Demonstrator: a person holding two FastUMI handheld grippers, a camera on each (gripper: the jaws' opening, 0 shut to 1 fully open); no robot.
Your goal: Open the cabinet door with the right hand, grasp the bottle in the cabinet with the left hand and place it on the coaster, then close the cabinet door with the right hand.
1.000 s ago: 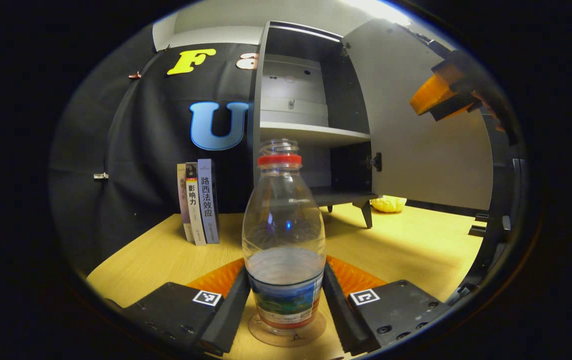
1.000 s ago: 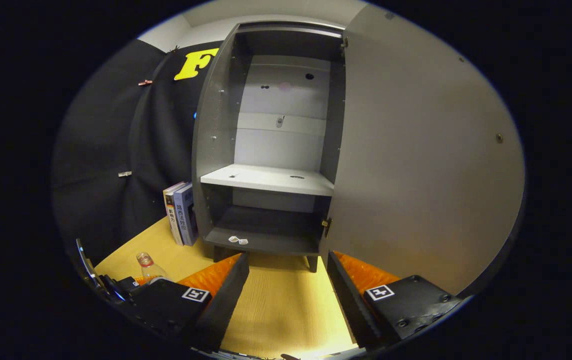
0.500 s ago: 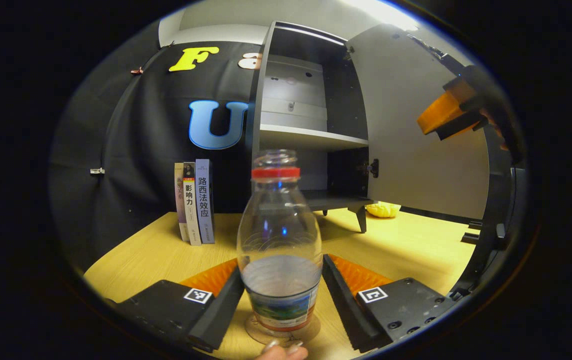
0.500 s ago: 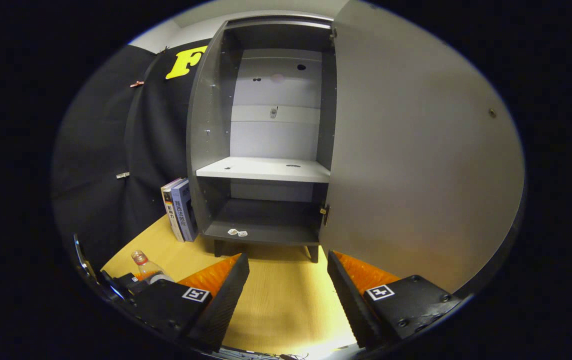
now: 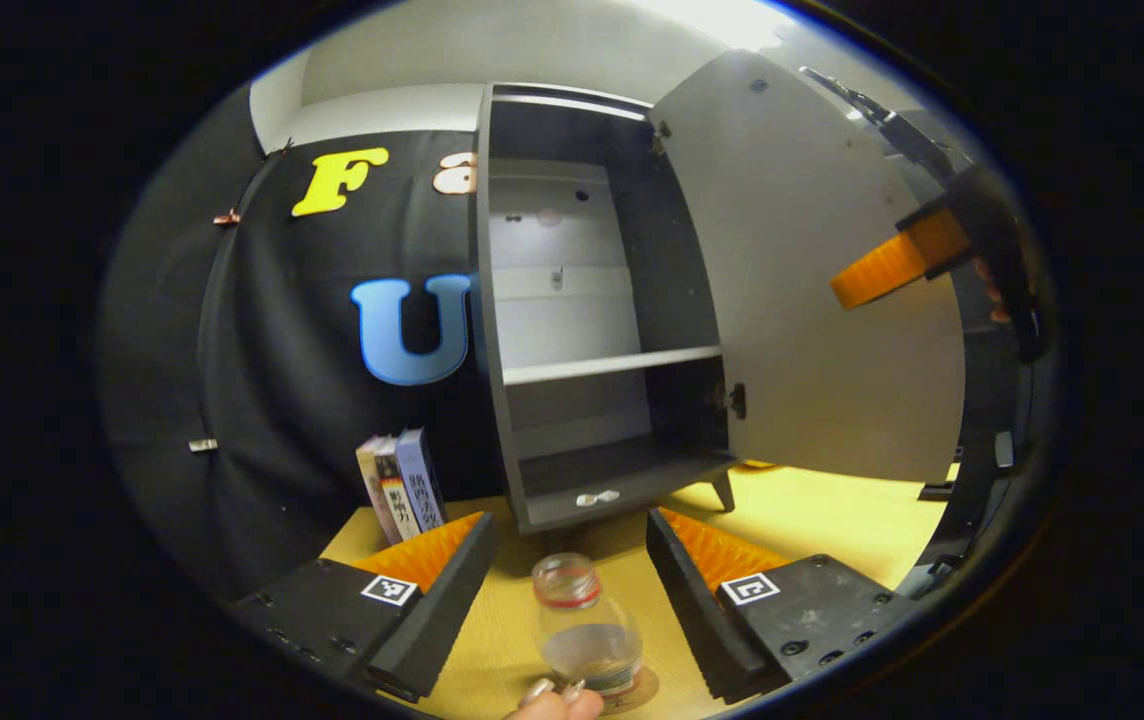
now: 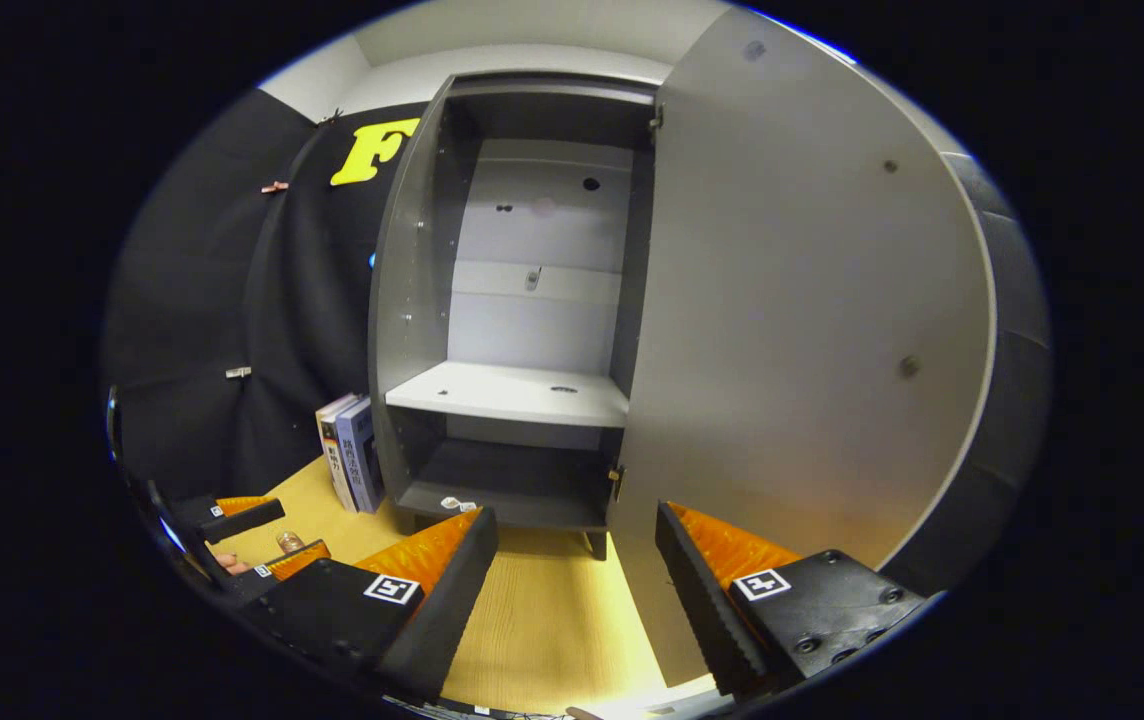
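Both tongs gape, gripping nothing: left gripper [image 5: 570,570], right gripper [image 6: 577,575]; the cabinet [image 6: 517,300] stands open, its door [image 6: 792,300] at three o'clock; the right gripper should push that door's face shut in a smooth arc; the books [image 5: 400,485] stand clear at nine o'clock; the bottle [image 5: 587,630] apparently sits on its coaster [image 5: 644,688].

wooden table [image 5: 812,520], cabinet [image 5: 582,300], 3 books [image 5: 400,485], coaster [image 5: 644,690] under bottle [image 5: 587,635]
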